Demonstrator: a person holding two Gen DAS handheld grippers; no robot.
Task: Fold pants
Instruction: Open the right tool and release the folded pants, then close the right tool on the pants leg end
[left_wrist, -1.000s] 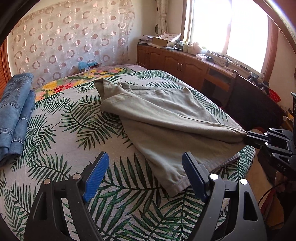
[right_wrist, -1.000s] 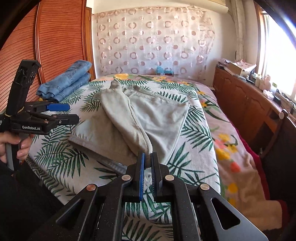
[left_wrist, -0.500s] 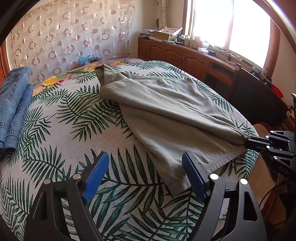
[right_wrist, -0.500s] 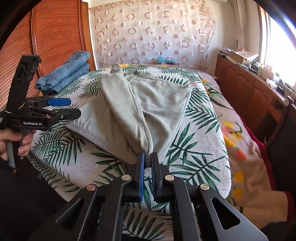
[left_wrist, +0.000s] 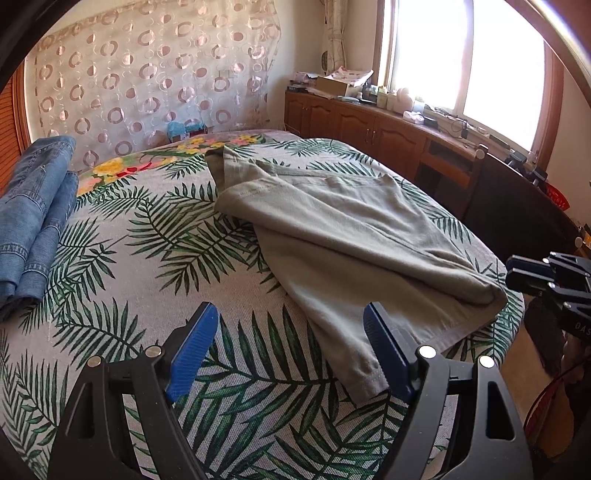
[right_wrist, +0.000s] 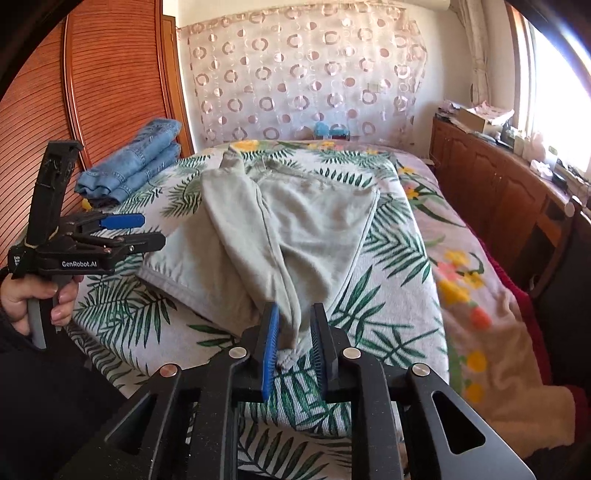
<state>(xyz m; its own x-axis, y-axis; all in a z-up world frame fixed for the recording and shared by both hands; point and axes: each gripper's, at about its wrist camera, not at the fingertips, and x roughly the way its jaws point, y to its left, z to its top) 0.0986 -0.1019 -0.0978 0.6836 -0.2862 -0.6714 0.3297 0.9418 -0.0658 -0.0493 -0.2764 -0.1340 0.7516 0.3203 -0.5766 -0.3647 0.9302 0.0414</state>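
The grey-green pants (left_wrist: 332, 236) lie on the palm-leaf bedspread (left_wrist: 155, 243), one leg folded over the other, hems toward me. My left gripper (left_wrist: 290, 350) is open and empty, just above the bed in front of the lower leg's hem. In the right wrist view the pants (right_wrist: 295, 229) run away from me. My right gripper (right_wrist: 293, 332) has its jaws parted around the upper leg's hem end, which lies loose between them. The left gripper (right_wrist: 122, 230) shows there at the left, held by a hand.
Folded blue jeans (left_wrist: 33, 206) lie at the bed's left side, also in the right wrist view (right_wrist: 136, 162). A wooden cabinet (left_wrist: 388, 129) with clutter runs under the window on the right. A wooden wardrobe door (right_wrist: 92, 85) stands at the left.
My right gripper was shut on the upper leg's hem and has now opened, letting the hem drop onto the bed. The left gripper stays open and has barely moved.
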